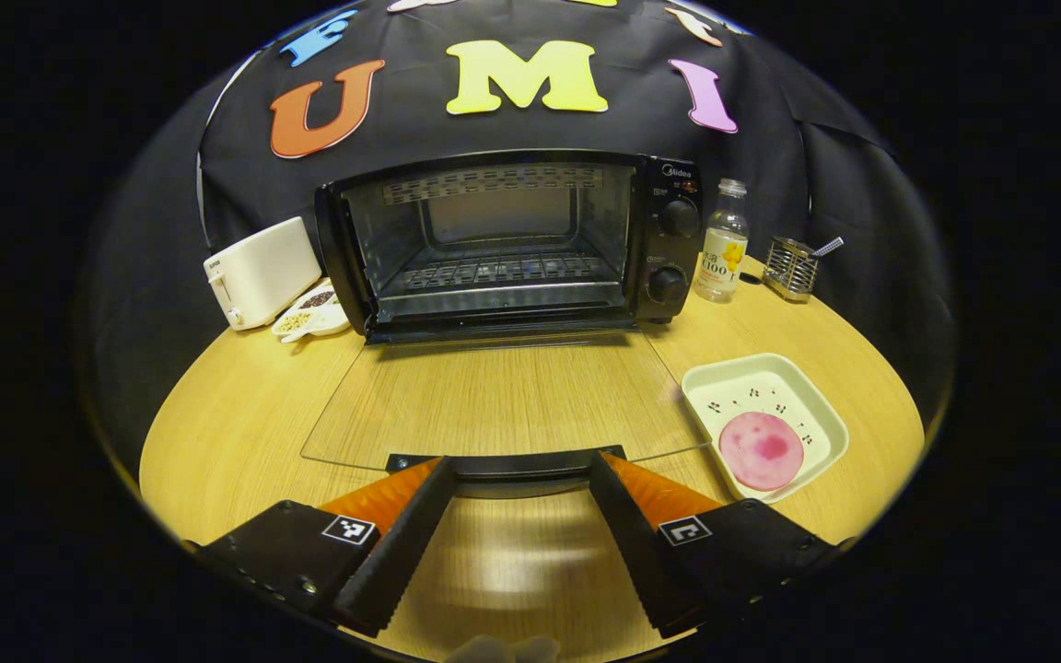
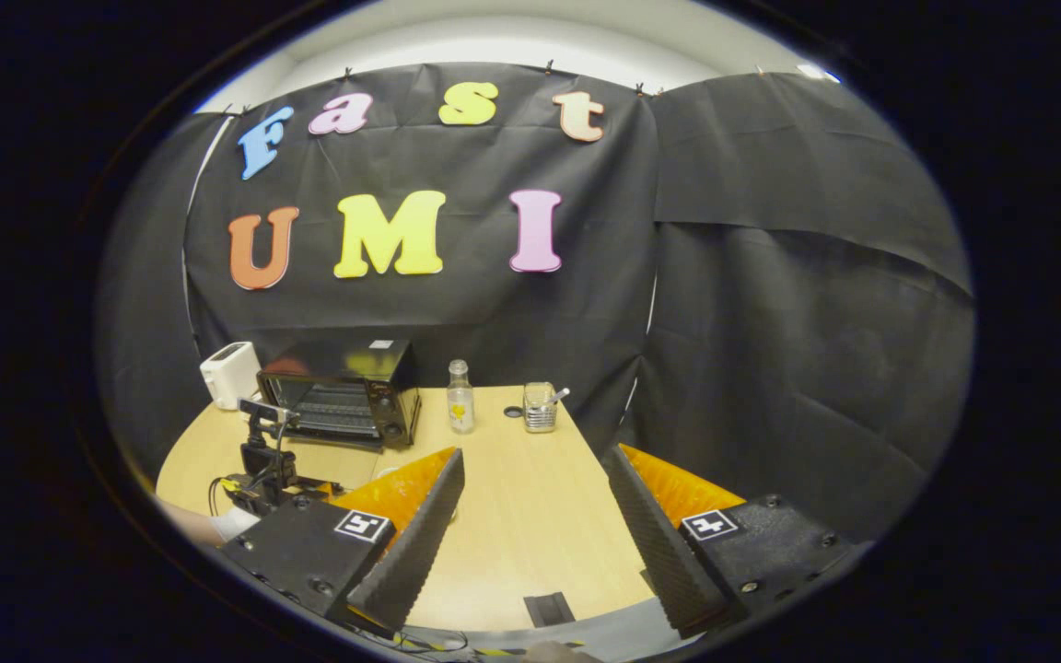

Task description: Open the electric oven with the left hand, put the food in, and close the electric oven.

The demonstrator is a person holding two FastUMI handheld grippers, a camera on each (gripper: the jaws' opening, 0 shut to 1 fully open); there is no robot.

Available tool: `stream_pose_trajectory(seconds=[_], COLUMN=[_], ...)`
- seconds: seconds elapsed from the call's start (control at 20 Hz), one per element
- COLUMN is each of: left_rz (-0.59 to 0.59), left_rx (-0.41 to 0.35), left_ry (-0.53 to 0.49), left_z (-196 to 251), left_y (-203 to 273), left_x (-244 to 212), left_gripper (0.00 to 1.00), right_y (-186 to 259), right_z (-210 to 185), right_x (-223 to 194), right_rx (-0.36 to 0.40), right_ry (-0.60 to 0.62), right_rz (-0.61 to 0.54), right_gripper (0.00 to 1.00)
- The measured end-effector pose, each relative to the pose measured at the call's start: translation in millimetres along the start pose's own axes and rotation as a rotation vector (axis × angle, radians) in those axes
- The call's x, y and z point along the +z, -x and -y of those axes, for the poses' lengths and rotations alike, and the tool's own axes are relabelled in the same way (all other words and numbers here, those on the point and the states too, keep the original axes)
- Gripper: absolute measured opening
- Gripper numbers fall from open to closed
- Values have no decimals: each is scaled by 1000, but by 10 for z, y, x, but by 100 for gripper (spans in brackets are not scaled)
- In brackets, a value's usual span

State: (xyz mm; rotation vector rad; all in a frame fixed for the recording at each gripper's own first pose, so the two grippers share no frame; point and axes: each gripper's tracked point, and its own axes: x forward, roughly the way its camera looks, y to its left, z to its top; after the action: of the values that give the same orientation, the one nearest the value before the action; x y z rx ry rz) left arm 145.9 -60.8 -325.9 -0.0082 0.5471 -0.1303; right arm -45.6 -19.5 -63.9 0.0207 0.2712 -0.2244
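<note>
A: Position of the black electric oven (image 1: 512, 244)?
B: It stands at the back of the round wooden counter (image 1: 245, 433), its glass door (image 1: 503, 396) folded down flat and the wire rack inside exposed. The door's dark handle (image 1: 507, 463) lies just ahead of the left gripper (image 1: 517, 470), whose jaws stand apart on either side of it, not clamped.
A: The food?
B: A round pink slice (image 1: 761, 449) sits in a pale square dish (image 1: 811, 405) on the counter, right of the open door.
A: The right gripper (image 2: 530, 474)?
B: Held well back from the oven (image 2: 342, 391), jaws apart and holding nothing.
A: Other items?
B: A white toaster (image 1: 259, 272) and a small white divided dish of grains (image 1: 314, 313) left of the oven; a clear bottle (image 1: 722, 244) and a wire mesh holder (image 1: 788, 267) to its right
</note>
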Motion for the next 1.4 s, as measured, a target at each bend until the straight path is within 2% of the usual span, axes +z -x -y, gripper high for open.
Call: stream_pose_trajectory(seconds=[0.05,0.1,0.2,0.25,0.3,0.35,0.5,0.7,0.75,0.8,1.05,1.15,1.25,1.3,1.35,1.4], left_rz=[16,39,87,114,142,163,239,349,370,390,433,447,446,440,438,438], left_rx=[0,0,10,11,18,19,14,35,41,48,120,156,195,211,223,236], left_ry=[0,-1,-12,-16,-18,-13,9,-23,-28,-29,18,10,-3,0,1,2], left_z=[-5,-18,-75,-106,-146,-185,-294,-503,-544,-582,-777,-817,-856,-837,-819,-804], left_y=[21,52,130,199,274,382,803,1459,1619,1784,2471,2692,2874,2935,2983,3028], left_x=[47,101,243,323,411,489,740,1048,1111,1175,1342,1407,1448,1462,1487,1513], left_gripper=[100,95,96,96,96,96,96,96,96,96,96,96,96,96,96,96], right_y=[-15,-33,-73,-96,-127,-162,-328,-668,-758,-866,-1488,-1767,-2028,-2134,-2255,-2351], right_z=[-32,-54,-109,-148,-175,-203,-314,-452,-506,-552,-758,-860,-957,-987,-1022,-1070], right_x=[6,3,-4,-14,-43,-68,-216,-415,-484,-579,-1123,-1370,-1604,-1713,-1817,-1899], right_rx=[6,10,24,35,43,55,98,150,171,188,266,296,327,340,354,369], right_ry=[6,14,21,24,30,33,35,44,47,50,40,35,34,34,28,18], right_rz=[2,1,1,2,-1,-2,-31,-64,-79,-98,-231,-293,-355,-387,-418,-449], right_gripper=[97,97,100,97,100,97,100,96,100,97,100,97,99,98,89,87])
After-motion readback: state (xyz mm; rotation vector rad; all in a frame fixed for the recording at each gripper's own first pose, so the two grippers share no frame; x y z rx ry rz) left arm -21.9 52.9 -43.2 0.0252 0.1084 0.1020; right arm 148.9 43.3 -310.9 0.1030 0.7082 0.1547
